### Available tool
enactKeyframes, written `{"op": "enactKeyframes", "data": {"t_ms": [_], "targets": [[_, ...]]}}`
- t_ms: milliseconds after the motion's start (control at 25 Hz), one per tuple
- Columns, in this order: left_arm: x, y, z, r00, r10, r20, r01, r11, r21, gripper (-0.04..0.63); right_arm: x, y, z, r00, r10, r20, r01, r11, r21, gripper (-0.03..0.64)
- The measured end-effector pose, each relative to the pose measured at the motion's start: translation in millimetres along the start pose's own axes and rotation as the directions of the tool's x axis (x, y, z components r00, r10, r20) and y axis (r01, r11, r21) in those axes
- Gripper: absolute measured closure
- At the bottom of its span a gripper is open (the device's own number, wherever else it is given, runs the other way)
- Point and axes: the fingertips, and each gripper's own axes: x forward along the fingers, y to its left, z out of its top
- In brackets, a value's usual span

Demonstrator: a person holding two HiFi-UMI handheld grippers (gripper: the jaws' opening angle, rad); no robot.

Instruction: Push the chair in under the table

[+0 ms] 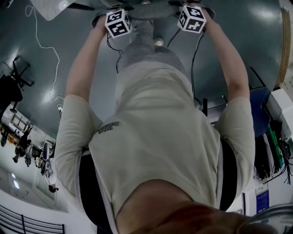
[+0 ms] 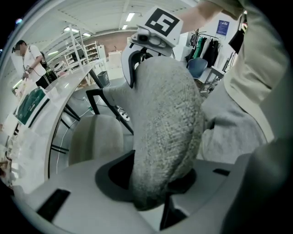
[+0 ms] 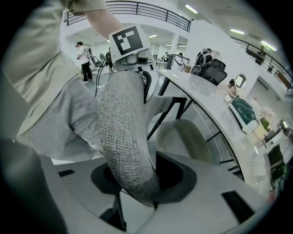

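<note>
The chair's grey woven backrest (image 2: 165, 119) runs between the jaws of my left gripper (image 2: 153, 185), which is shut on its top edge. My right gripper (image 3: 137, 183) is shut on the same backrest (image 3: 121, 132) at the other end. Each gripper view shows the other gripper across the backrest: the right gripper's marker cube (image 2: 162, 23) and the left gripper's marker cube (image 3: 128, 40). The pale seat (image 2: 96, 137) lies below, facing the white table (image 2: 62, 93). In the head view both cubes (image 1: 118, 23) (image 1: 191, 18) sit at the top, over the backrest (image 1: 146, 10).
The table's long white edge (image 3: 206, 91) curves past the seat (image 3: 183, 137), with black legs (image 3: 176, 107) under it. A green-faced item (image 3: 245, 112) lies on the table. My grey trousers (image 2: 229, 132) stand close behind the backrest. People stand in the background (image 3: 84, 59).
</note>
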Motion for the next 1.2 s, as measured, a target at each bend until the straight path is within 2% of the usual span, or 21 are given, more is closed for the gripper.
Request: {"op": "enactKeyframes", "data": {"t_ms": [440,840,1200], "targets": [[0.1,67.0,-0.2,1.000,-0.002,-0.014,0.002,1.000,0.016,0.466,4.3,-70.4,-5.3,1.000,-0.009,-0.010,0.009,1.000,-0.003,0.445],[5.9,123.3,4.8,0.998,0.069,-0.010,-0.070,0.996,-0.064,0.463,12.6,-130.7,-18.1,0.999,-0.010,-0.044,0.012,0.999,0.030,0.426],[7.4,154.4,12.2,0.996,0.090,-0.020,-0.092,0.988,-0.126,0.460,12.3,-172.9,-33.5,0.996,-0.011,-0.090,0.013,1.000,0.023,0.418]]}}
